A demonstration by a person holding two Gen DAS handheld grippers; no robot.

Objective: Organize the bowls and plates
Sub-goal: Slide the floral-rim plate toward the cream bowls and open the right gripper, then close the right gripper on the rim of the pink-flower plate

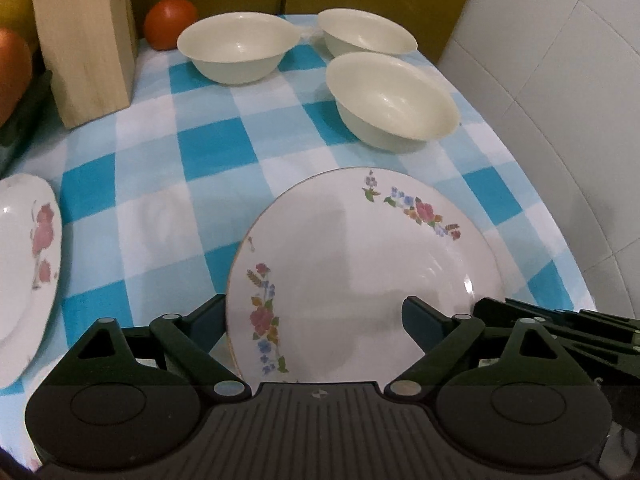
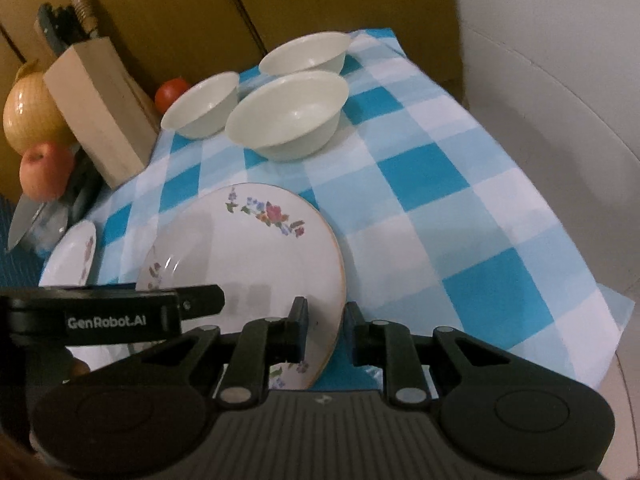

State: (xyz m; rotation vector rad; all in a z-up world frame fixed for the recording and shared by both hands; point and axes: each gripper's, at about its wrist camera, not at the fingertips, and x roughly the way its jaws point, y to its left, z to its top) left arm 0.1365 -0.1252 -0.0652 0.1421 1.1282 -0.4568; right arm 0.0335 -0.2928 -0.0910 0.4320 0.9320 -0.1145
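Note:
A white floral plate lies on the blue checked cloth, tilted up at its near edge. My left gripper is open with its fingers wide on either side of the plate's near rim. My right gripper straddles the same plate's right rim, jaws close around the edge with a small gap. A second floral plate lies at the left; it also shows in the right wrist view. Three cream bowls stand at the far end.
A wooden knife block stands at the far left with a tomato behind it. The right wrist view shows an onion, an apple and a knife left of the cloth. A white wall borders the right.

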